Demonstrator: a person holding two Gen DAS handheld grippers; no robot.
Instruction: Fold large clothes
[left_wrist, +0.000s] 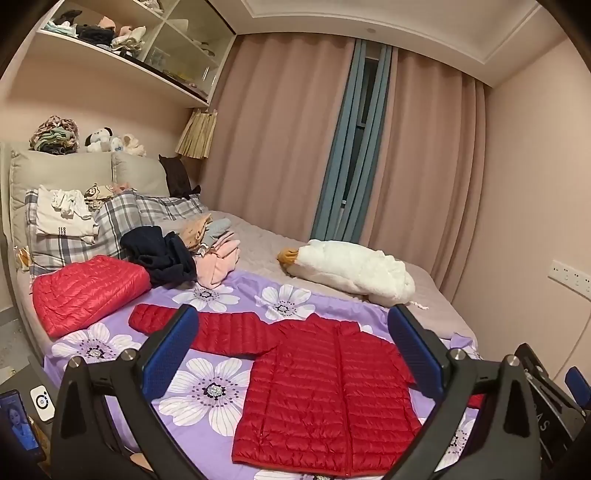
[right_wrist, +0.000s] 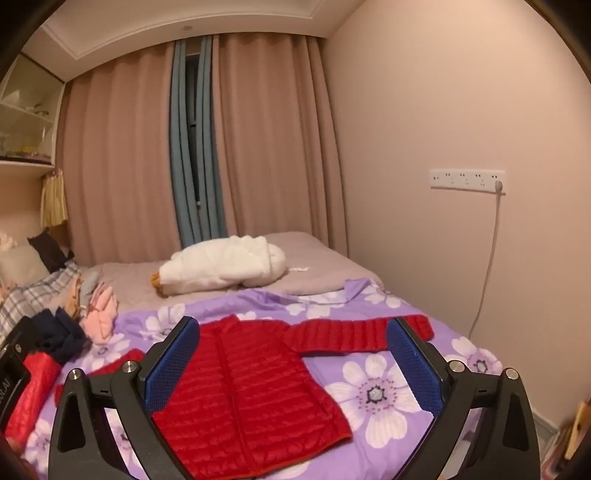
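A red quilted puffer jacket (left_wrist: 325, 398) lies flat, front up, on a purple flowered sheet (left_wrist: 207, 391), both sleeves spread sideways. It also shows in the right wrist view (right_wrist: 243, 387), with its right sleeve (right_wrist: 354, 334) stretched out. My left gripper (left_wrist: 291, 354) is open and empty, held above the jacket's left half. My right gripper (right_wrist: 291, 354) is open and empty, held above the jacket's right half. A second red puffer jacket (left_wrist: 88, 291) lies folded at the left.
A white goose plush (left_wrist: 351, 273) lies on the far side of the bed. Piles of dark and pink clothes (left_wrist: 184, 254) and plaid pillows (left_wrist: 92, 229) sit at the head end. A wall with sockets (right_wrist: 467, 181) stands to the right. A phone (left_wrist: 18, 424) is at the lower left.
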